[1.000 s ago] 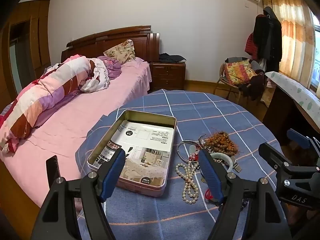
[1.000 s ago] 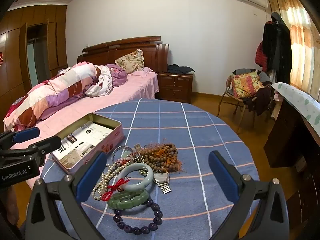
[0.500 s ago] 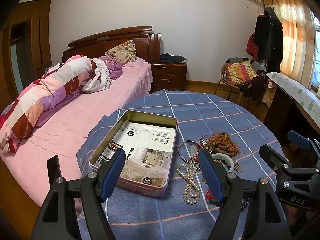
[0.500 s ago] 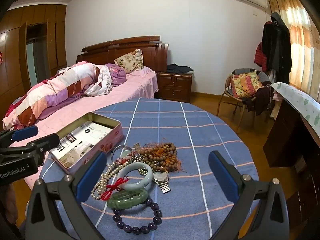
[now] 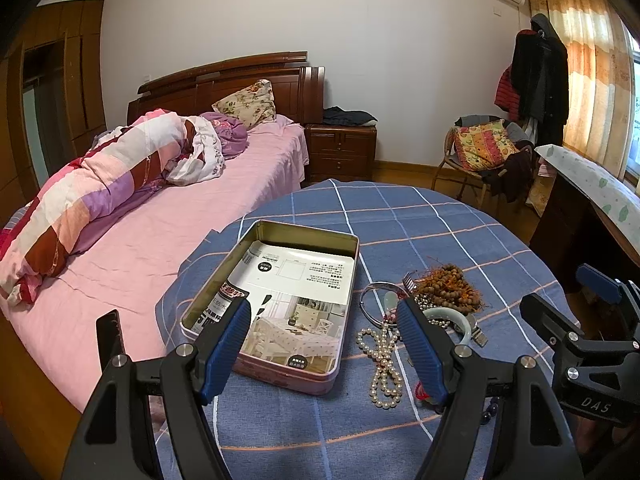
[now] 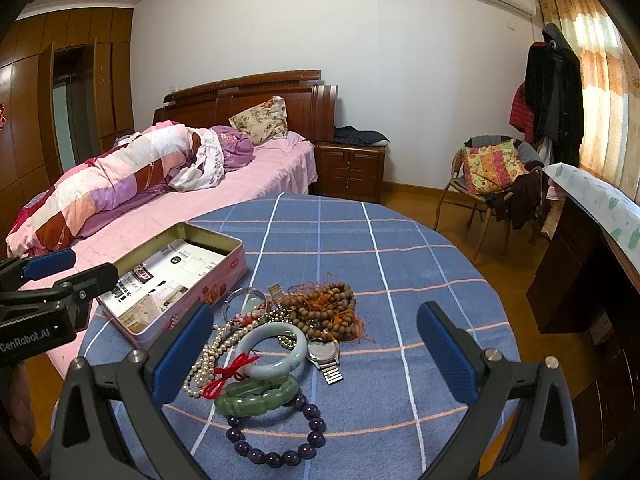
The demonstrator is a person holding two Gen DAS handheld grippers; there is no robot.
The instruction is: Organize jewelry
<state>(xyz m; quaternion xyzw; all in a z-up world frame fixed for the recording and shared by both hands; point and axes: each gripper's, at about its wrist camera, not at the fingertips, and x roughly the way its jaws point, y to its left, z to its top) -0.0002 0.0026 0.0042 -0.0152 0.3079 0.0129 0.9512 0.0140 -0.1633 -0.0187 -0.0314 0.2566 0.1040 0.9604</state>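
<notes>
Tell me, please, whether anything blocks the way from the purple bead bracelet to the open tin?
Yes: the green bracelet, pale bangle and pearl necklace lie between the purple bead bracelet and the tin; lifting over them looks workable.

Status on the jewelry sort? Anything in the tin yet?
Nothing done: the tin holds only a printed paper liner. Nothing in hand: left hand-held gripper and right hand-held gripper are both open, empty. Left: the whole pile, including pearl necklace, jade bangle, watch and purple bead bracelet.
</notes>
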